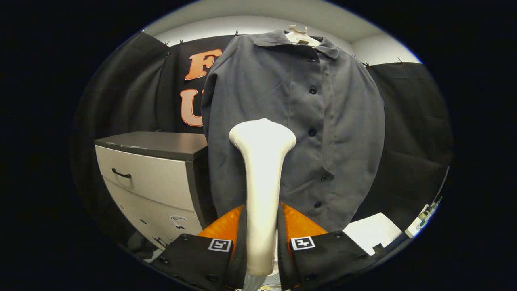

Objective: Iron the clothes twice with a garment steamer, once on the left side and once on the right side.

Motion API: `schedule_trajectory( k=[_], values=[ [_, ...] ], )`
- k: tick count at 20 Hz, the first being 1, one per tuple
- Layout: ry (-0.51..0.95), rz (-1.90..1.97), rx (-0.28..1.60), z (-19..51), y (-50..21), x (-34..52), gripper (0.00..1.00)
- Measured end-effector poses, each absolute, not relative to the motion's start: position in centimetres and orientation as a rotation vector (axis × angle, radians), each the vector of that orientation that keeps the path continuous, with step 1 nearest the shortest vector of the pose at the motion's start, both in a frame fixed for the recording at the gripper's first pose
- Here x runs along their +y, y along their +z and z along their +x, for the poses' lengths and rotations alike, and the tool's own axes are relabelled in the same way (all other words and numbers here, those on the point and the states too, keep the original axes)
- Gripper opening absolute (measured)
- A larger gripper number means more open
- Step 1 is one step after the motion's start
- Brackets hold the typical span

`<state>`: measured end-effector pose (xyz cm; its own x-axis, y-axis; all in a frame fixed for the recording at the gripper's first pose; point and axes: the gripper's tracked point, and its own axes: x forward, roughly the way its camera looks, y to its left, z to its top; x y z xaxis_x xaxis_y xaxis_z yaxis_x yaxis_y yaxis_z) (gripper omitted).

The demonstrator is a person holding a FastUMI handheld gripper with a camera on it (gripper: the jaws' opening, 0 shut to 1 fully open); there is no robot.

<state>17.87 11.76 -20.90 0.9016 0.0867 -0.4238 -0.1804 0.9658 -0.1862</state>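
Black cloth lines the booth around me, with a pale wall above it and a grey drawer cabinet (153,178) standing off to one side, just beside the hanging garment. A dark grey shirt (291,129) hangs buttoned on a hanger (299,35) straight ahead of me, its front facing my way. My gripper (261,226) is clamped on the white steamer (261,178): both fingers press against its handle from either side, and the wide head rises beyond the fingertips, sitting in front of the shirt's lower middle, on the cabinet side of the button row. I cannot tell whether the head is touching the cloth or held a little short of it. I judge this to be the approach or the start of a pass, with the steamer lined up on one half of the shirt front. The next move, as I see it, calls for bringing the head flat against the fabric and running it along that half, keeping clear of the buttons (312,132), then shifting across the placket for the other side.
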Motion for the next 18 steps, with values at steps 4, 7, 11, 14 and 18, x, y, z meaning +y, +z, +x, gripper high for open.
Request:
schedule_trajectory(
  k=[4,7,11,14,18],
  values=[
    [0.13,-0.222,0.469,17.1,-23.0,11.2,0.4],
    [0.122,-0.228,0.497,16.7,-24.2,11.0,0.4],
    [0.114,-0.23,0.512,16.3,-24.9,10.5,0.4],
    [0.109,-0.234,0.524,15.9,-25.4,10.6,0.4],
    [0.105,-0.24,0.544,15.2,-25.8,10.3,0.4]
  ],
)
